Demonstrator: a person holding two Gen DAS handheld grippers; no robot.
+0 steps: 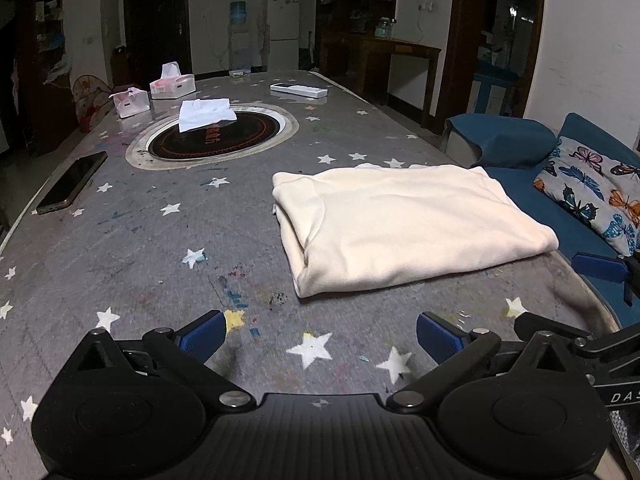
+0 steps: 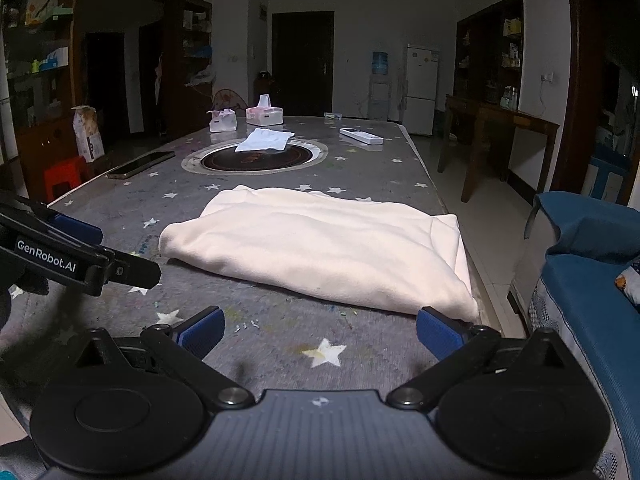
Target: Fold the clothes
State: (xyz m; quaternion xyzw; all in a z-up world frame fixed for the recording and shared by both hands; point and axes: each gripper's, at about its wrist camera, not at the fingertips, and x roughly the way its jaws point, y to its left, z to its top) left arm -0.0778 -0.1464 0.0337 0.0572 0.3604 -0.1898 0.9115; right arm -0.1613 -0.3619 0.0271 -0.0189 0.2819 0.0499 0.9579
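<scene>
A cream garment (image 1: 404, 224) lies folded in a flat rectangle on the grey star-patterned table (image 1: 160, 248); it also shows in the right wrist view (image 2: 320, 248). My left gripper (image 1: 320, 334) is open and empty, low over the table just in front of the garment's near left corner. My right gripper (image 2: 320, 332) is open and empty, just in front of the garment's near right corner, its right finger (image 2: 438, 334) close to the cloth edge. Each gripper shows in the other's view, the right one (image 1: 600, 270) and the left one (image 2: 76, 256).
A round inset hotplate (image 1: 218, 136) with a white cloth (image 1: 204, 114) on it sits mid-table. A phone (image 1: 72, 186) lies at the left edge, tissue boxes (image 1: 172, 84) and a remote (image 1: 298, 89) at the far end. A blue sofa (image 1: 560, 208) stands right of the table.
</scene>
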